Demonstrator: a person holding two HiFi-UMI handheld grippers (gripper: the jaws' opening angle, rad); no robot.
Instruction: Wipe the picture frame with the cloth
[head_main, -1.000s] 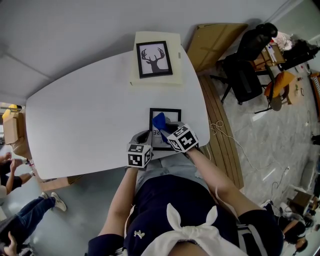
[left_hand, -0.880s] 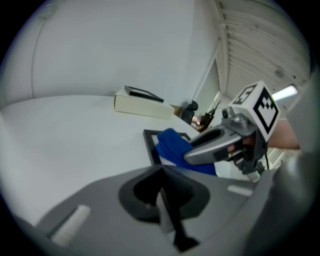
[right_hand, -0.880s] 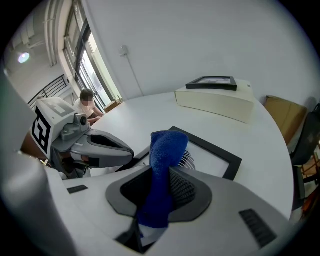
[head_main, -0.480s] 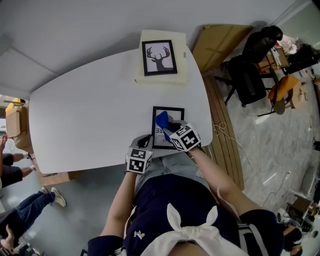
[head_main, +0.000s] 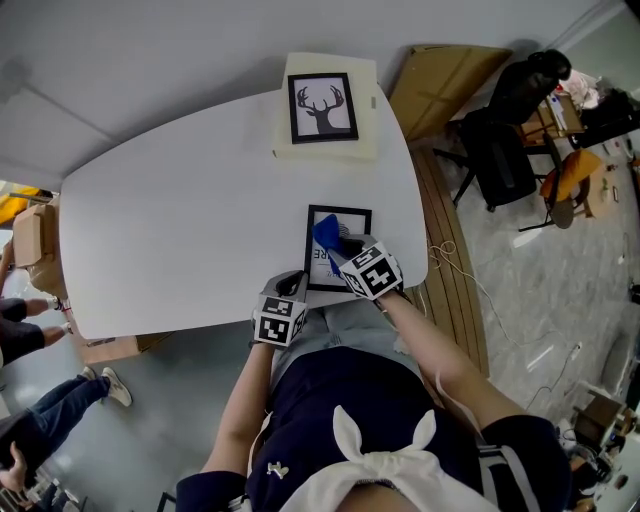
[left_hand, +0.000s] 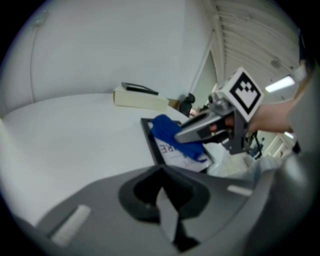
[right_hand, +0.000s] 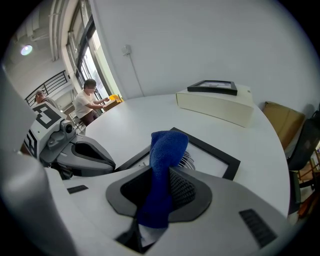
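- a cream box (head_main: 330, 112) sits at the far edge of the white table (head_main: 180, 230); nothing shows inside it, and a black-framed deer picture (head_main: 324, 108) lies flat on its top.
- the picture frame (head_main: 339, 249) lies flat near the table's near edge, well apart from the box, its black border around a white print with some lettering.
- the right gripper (head_main: 345, 255) has its jaws closed on a blue cloth (head_main: 326, 237); in the right gripper view the cloth (right_hand: 162, 170) stands up out of the jaws as a folded wad.
- the cloth's free end rests over the frame's glass, near the frame's left half, with the gripper angled in from the near-right corner.
- the left gripper (head_main: 288, 285) has its jaws together with nothing between them, as the left gripper view (left_hand: 167, 220) shows.
- it sits at the table's near edge just beside the frame's near-left corner; i cannot tell whether it touches the frame.
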